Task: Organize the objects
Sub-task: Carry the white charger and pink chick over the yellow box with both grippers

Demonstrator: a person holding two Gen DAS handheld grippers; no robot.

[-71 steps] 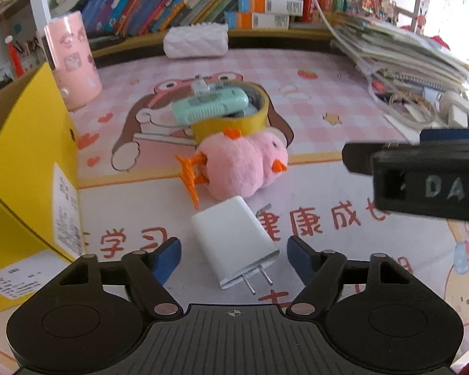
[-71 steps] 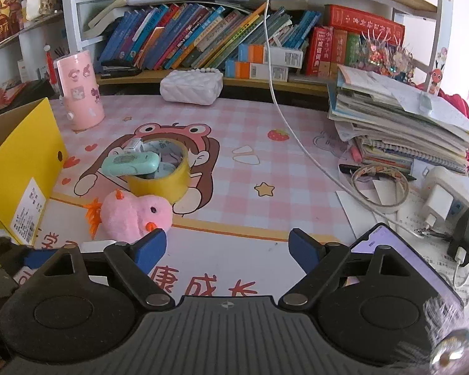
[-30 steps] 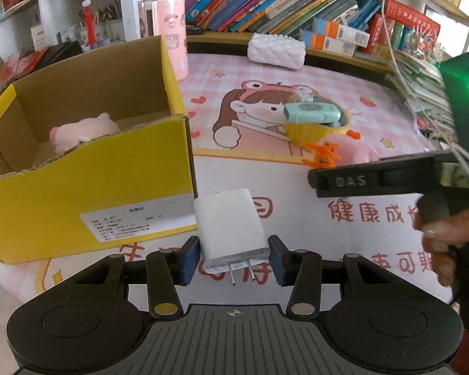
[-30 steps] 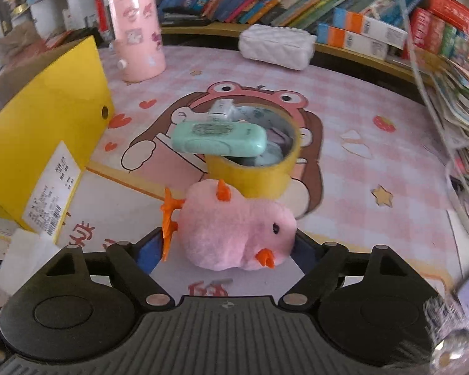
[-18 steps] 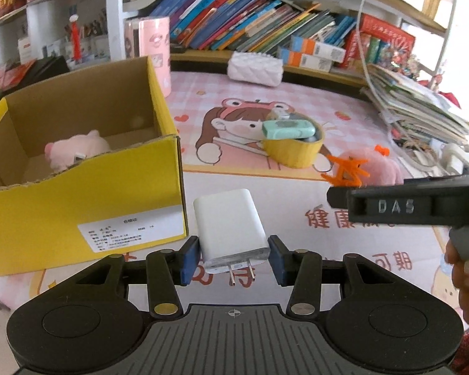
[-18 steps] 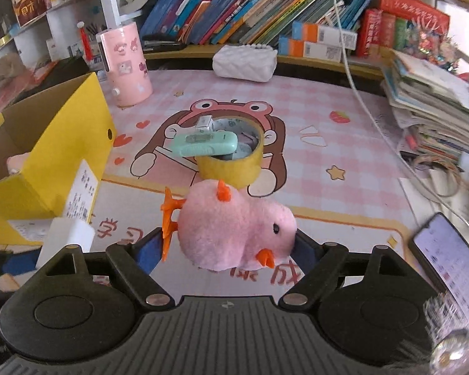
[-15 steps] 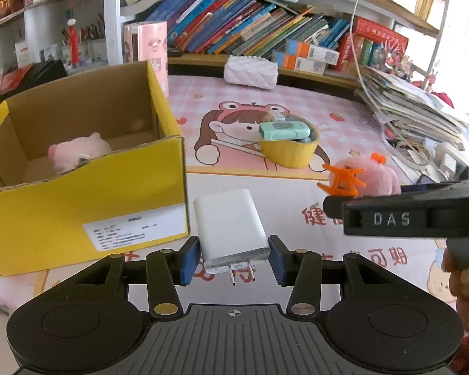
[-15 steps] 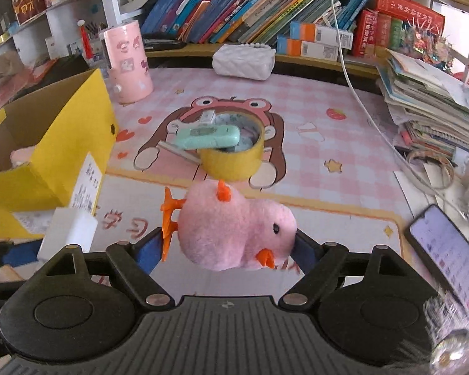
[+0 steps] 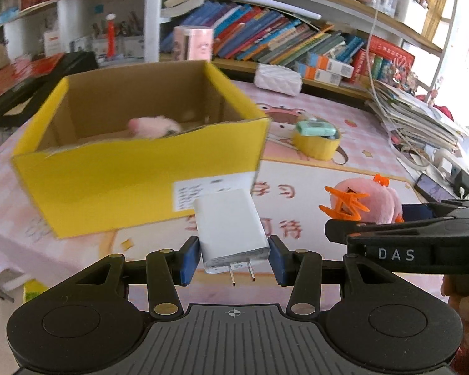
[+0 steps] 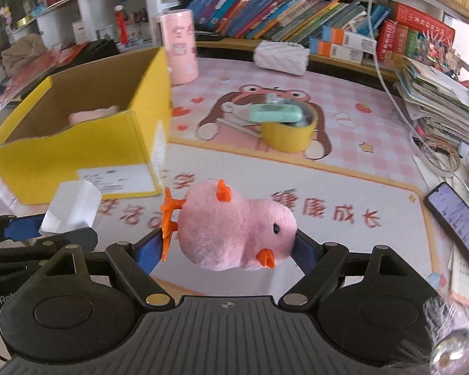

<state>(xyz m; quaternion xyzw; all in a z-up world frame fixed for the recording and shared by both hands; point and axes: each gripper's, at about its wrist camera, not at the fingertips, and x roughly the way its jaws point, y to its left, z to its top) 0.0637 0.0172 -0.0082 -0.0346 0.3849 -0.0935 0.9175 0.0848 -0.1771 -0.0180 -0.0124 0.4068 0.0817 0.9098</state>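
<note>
My left gripper [image 9: 234, 257] is shut on a white charger plug [image 9: 229, 228], prongs toward the camera, held above the desk in front of the yellow cardboard box [image 9: 134, 175]. The box holds a pink plush toy [image 9: 154, 126]. My right gripper [image 10: 225, 251] is shut on a pink plush chick [image 10: 234, 231] with orange feet, held above the mat. In the right wrist view the charger [image 10: 70, 207] and the box [image 10: 87, 156] are to the left. In the left wrist view the chick [image 9: 364, 201] is to the right.
A yellow tape roll [image 10: 287, 136] with a mint-green device [image 10: 273, 114] on top stands mid-desk. A pink cup [image 10: 178, 47] and a white case [image 10: 281, 57] stand behind it. Stacked papers [image 10: 437, 106], cables and a phone [image 10: 456, 215] lie at the right. Bookshelves run along the back.
Both grippers have risen and swung left toward the box, each still holding its object. The box now sits more central and nearer in both views.
</note>
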